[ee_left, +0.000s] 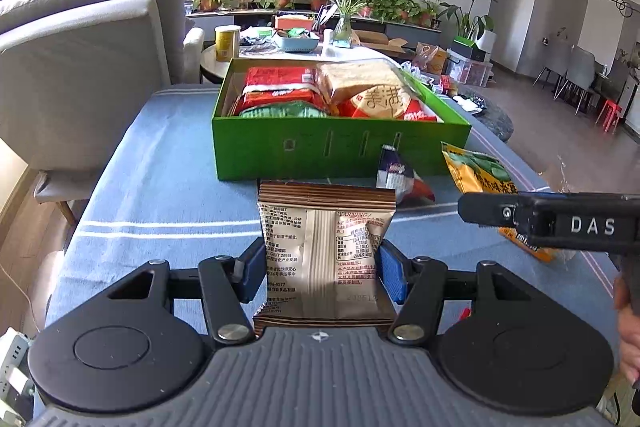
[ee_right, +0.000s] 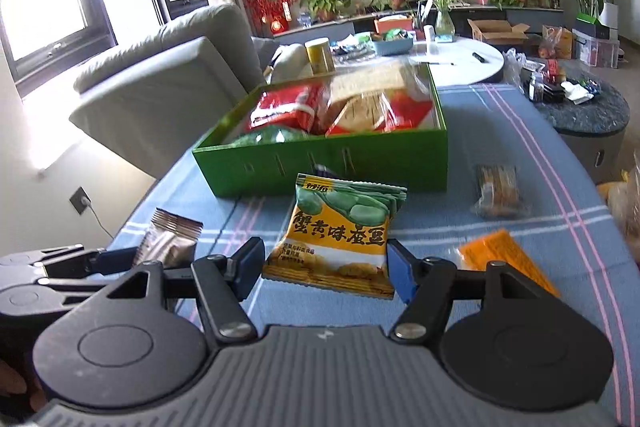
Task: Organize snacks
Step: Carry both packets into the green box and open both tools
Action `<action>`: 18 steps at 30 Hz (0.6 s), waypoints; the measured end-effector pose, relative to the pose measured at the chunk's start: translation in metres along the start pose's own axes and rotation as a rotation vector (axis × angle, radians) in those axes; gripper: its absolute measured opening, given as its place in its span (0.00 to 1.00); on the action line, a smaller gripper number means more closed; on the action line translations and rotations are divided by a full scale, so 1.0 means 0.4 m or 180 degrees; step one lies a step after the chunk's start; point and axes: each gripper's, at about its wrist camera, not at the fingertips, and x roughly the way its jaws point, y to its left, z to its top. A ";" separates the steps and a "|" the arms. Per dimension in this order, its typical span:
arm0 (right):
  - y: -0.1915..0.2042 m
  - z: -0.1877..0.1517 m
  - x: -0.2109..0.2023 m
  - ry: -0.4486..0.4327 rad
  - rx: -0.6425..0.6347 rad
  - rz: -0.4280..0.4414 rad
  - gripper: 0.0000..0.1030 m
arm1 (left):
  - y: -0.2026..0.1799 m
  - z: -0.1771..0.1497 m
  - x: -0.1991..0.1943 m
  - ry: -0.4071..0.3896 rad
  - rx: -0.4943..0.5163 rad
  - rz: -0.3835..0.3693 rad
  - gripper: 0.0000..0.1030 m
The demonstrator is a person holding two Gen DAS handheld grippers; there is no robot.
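Landmark: the green box (ee_left: 340,151) on the blue striped cloth of the table (ee_left: 160,187). The left claw (ee_left: 323,267) was closed on one brown snack packet (ee_left: 324,251), its blue pads (ee_left: 390,275) pressing both side edges; the packet stood upright between the fingers, just in front of the green box's near wall and clear of the cloth. The right claw (ee_right: 326,267) gripped one yellow bean-snack packet (ee_right: 340,239) by its lower side edges, held up off the table, also in front of the green box, toward its right half. Count inside the green box: two red packets at least, one green packet, one clear bag of sliced bread (ee_left: 360,79), one round-cracker packet; the exact total could not be told because the packets overlapped. Count on the cloth outside the box: one small dark blue-and-red packet (ee_left: 400,175) leaning at the box's near wall, one clear-wrapped biscuit pack (ee_right: 498,191) to the right of the box front, one orange packet (ee_right: 504,263) nearer than that.
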 end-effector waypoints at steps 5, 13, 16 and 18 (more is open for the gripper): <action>-0.009 0.031 0.012 -0.0039 0.0034 0.0041 0.86 | -0.002 0.021 0.010 -0.0019 0.0041 -0.0018 0.53; -0.013 0.101 0.038 -0.0123 0.0026 0.0064 0.86 | 0.000 0.092 0.039 -0.0132 0.0108 -0.0043 0.53; -0.015 0.132 0.052 -0.0178 0.0019 0.0061 0.86 | 0.005 0.129 0.058 -0.0196 0.0103 -0.0024 0.53; -0.014 0.154 0.063 -0.0220 0.0016 0.0054 0.86 | 0.011 0.157 0.072 -0.0247 0.0098 -0.0022 0.53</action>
